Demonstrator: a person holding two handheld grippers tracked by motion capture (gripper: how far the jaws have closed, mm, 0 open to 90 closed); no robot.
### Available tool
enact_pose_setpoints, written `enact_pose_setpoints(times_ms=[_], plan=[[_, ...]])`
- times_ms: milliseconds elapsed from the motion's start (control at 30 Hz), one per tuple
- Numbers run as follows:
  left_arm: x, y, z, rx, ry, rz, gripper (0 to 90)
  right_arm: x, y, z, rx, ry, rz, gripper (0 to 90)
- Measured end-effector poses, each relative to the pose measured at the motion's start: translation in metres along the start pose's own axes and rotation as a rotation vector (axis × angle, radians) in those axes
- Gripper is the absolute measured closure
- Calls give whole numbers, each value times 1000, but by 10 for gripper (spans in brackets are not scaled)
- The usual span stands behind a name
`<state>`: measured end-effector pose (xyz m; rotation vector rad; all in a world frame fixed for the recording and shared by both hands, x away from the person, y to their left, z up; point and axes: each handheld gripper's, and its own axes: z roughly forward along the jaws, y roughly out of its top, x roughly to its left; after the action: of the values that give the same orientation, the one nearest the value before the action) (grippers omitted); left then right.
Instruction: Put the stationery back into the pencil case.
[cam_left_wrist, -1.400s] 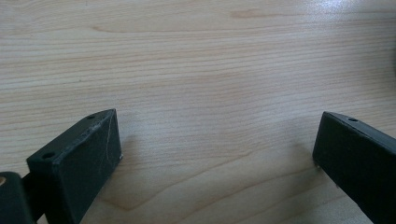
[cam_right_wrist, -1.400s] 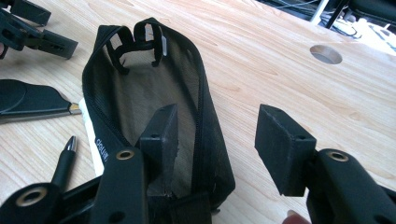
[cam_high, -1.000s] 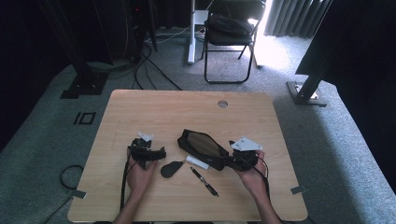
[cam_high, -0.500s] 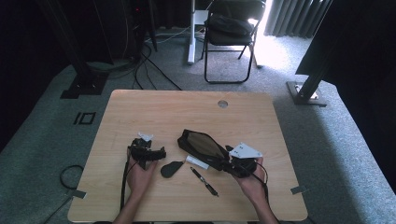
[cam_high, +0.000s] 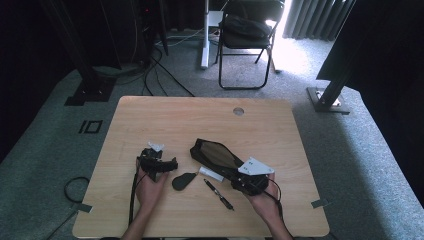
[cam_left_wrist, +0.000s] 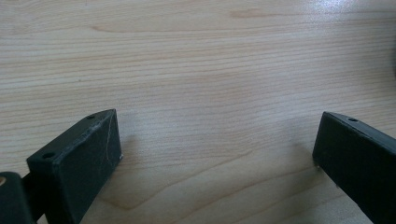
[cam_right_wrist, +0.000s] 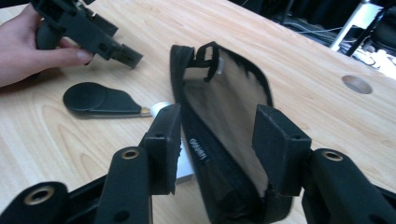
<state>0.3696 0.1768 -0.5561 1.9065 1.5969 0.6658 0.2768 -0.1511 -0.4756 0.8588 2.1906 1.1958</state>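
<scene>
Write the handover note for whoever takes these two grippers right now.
Left gripper: jaws wide open, nothing between them, low over bare table beside the black oval item.
Right gripper: jaws open, straddling the near end of the black pencil case; whether the pads touch it is hard to tell.
Things: the case lies open at mid-table, mesh side up. A white tube lies against its near edge, a black pen just nearer the person.
Done: nothing visibly packed in the case yet.
Left: probably steady the case, then load the oval item, tube and pen.

a lab or studio: black stands (cam_high: 87, 75), floor cables (cam_high: 160, 65), folding chair (cam_high: 247, 40).
</scene>
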Motion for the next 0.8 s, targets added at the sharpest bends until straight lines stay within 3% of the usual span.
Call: enact_pose_setpoints(times_ms=[567,800], plan=[[0,0,0,0,1,-1,13,19,-6,8,22,57,-15,554],[0,0,0,0,1,-1,13,25,-9,13,52,75,-27,629]])
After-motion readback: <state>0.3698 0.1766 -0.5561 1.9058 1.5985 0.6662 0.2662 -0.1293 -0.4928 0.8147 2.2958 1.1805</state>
